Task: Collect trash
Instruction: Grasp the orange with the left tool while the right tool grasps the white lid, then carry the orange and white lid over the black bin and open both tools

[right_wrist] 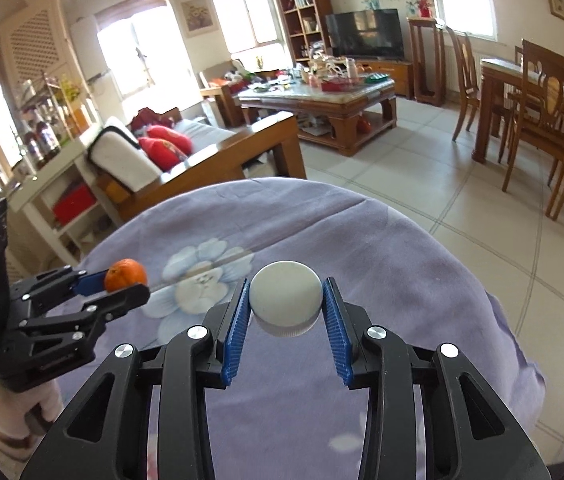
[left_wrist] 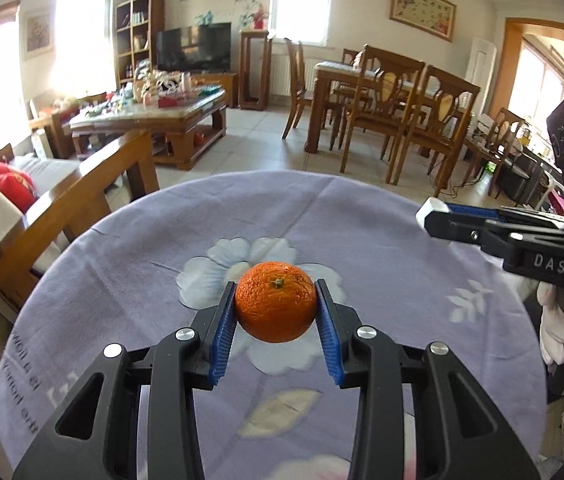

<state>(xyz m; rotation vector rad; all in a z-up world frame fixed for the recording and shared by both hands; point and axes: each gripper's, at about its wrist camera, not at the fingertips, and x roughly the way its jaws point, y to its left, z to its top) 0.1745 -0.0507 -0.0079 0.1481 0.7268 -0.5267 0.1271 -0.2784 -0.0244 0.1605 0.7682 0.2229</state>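
Observation:
An orange tangerine (left_wrist: 275,301) with its stem end up hangs a little above the purple flowered tablecloth (left_wrist: 382,240), and my left gripper (left_wrist: 275,304) is shut on it, blue pads pressing both sides. From the right wrist view the same fruit (right_wrist: 125,274) shows at the left in the left gripper (right_wrist: 123,282). My right gripper (right_wrist: 286,302) is shut on a white screw cap (right_wrist: 285,298), held clear of the cloth (right_wrist: 402,248). The right gripper (left_wrist: 434,214) appears at the right edge of the left wrist view with the white cap (left_wrist: 428,210) at its tip.
The round table's far edge (left_wrist: 282,174) drops to a tiled floor. A wooden sofa (left_wrist: 61,200) with red cushions stands to the left, a cluttered coffee table (left_wrist: 153,116) behind it, and a dining table with chairs (left_wrist: 394,104) at the right. Gloved hands (left_wrist: 562,320) hold the grippers.

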